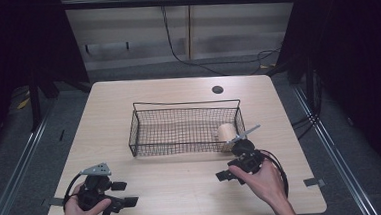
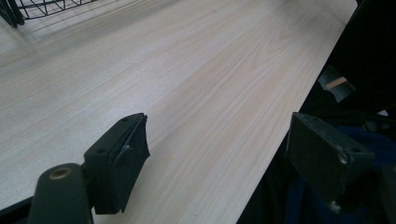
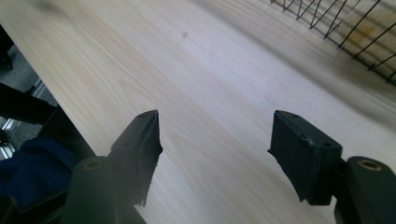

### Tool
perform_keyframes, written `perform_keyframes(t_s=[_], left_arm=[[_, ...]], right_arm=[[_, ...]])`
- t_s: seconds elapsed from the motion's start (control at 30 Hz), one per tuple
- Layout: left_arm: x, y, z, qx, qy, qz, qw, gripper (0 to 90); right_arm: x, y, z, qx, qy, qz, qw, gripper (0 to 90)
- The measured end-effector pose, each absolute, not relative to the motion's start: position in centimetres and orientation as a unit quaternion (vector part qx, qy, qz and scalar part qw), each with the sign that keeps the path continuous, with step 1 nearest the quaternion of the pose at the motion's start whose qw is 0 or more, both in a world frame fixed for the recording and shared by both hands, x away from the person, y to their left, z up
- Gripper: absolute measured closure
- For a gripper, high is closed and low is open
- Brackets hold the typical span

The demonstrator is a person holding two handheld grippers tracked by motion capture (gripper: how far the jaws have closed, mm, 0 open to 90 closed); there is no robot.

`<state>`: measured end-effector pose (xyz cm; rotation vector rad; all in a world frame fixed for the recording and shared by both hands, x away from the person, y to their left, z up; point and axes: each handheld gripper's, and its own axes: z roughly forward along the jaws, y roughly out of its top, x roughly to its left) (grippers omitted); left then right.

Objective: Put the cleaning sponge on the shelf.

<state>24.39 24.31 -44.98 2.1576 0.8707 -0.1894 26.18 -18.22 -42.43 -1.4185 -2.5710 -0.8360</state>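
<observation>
Resting in the wire basket (image 1: 138, 121) at its right end, the wooden cylinder (image 1: 224, 134) looks placed; both grippers, left (image 1: 119, 194) and right (image 1: 223, 175), are held open and empty, best kept low and clear of the rim.

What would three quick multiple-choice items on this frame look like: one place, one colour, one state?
1. Where is the tan cylinder?
A. in the wire basket's right end
B. on the table's front edge
C. between the left gripper's fingers

2. What colour is the basket?
A. white
B. black
C. red

3. What is between the right gripper's fingers?
A. the cylinder
B. a cable
C. nothing

Answers: 1 A, the high view shows it inside the mesh at the right end. 2 B, the wire is black. 3 C, the right gripper view shows bare table between the fingers.
</observation>
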Motion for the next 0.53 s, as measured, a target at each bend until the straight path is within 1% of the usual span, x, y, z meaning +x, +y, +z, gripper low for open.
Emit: perform_keyframes(t_s=[0.3,0.43,0.53], left_arm=[[24.4,24.3,-45.0,0.849,0.344,-0.074,0.393,20.5],[24.4,24.2,-45.1,0.852,0.342,-0.077,0.388,20.5],[24.4,24.3,-45.0,0.851,0.342,-0.077,0.39,20.5]], right_arm=[[24.3,-18.7,-43.9,-0.457,-0.842,-0.281,0.058,30.9],[23.9,-19.3,-44.9,-0.466,-0.837,-0.285,0.049,30.4],[23.8,-19.7,-45.6,-0.476,-0.83,-0.288,0.035,28.4]])
